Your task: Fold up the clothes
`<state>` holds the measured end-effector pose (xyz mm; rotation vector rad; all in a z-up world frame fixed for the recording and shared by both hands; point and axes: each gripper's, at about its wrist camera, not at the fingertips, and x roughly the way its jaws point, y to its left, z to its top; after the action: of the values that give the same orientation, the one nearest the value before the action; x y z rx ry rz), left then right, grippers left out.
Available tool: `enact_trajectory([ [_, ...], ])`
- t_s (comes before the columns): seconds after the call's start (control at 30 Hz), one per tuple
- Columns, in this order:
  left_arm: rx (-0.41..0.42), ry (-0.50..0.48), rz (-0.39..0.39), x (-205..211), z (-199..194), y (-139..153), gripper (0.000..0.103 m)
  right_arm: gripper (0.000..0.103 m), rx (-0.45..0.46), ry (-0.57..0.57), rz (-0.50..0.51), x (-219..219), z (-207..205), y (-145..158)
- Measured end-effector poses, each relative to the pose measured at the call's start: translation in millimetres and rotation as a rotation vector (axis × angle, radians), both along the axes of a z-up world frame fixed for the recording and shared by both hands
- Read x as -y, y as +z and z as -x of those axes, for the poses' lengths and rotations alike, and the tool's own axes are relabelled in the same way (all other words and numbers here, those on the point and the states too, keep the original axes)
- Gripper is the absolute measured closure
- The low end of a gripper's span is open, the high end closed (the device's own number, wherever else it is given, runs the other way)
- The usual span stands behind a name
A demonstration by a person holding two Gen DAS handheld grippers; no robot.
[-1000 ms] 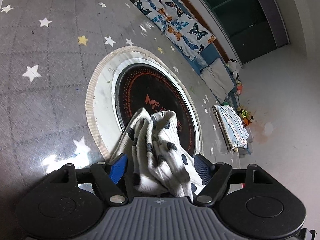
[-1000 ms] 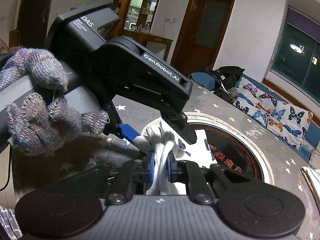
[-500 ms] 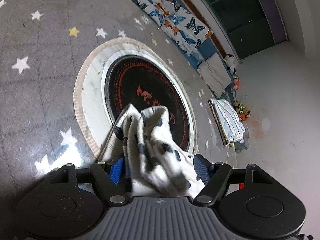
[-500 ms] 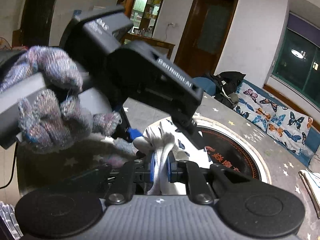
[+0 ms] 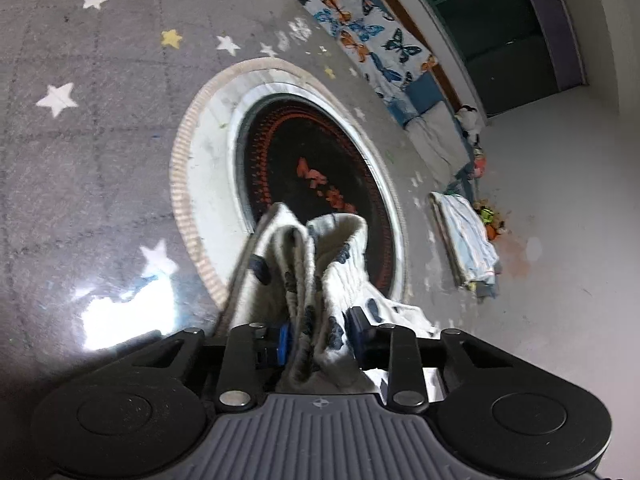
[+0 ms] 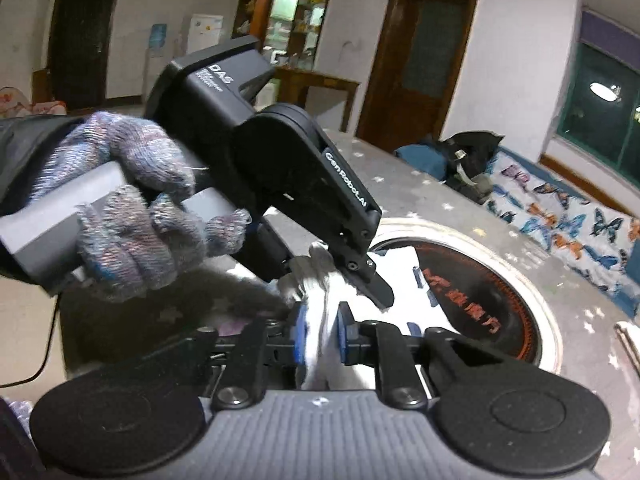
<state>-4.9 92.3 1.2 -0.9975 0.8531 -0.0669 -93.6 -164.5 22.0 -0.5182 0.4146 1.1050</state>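
Our left claw (image 5: 318,340) is closing, and the white garment with dark blue spots (image 5: 320,264) sits bunched between its blue pads (image 5: 283,344), which already press against the folds on both sides. Ahead of this claw the cloth rises in two rounded humps and drapes down over the near rim of the round black plate with orange markings (image 5: 320,168) set into the bench (image 5: 80,140). The bench top is grey, printed with white and yellow stars. Beyond the claw to the right, a folded striped cloth (image 5: 466,236) lies near the bench edge.

Our right claw (image 6: 320,338) has its jaws easing open, yet the same garment (image 6: 320,320) is between them and the narrow pads press on it. Just ahead of this claw, the left claw (image 6: 340,276) comes in from the upper left, carried by a hand in a knitted glove (image 6: 132,208), and its fingertips meet the cloth right in front of our right pads. The two claws grip the bunched fabric just beside each other. Past them to the right the garment spreads flat across the plate (image 6: 500,292).
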Motion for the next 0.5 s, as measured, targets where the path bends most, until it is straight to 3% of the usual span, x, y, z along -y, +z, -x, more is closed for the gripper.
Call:
enact_trajectory([
  [0.37, 0.007, -0.020, -0.041, 4, -4, 13, 0.074, 0.079, -0.115, -0.096, -0.067, 37, -25, 11],
  [0.5, 0.016, -0.039, -0.060, 9, -8, 24, 0.074, 0.067, -0.101, -0.118, -0.067, 43, -18, 10],
])
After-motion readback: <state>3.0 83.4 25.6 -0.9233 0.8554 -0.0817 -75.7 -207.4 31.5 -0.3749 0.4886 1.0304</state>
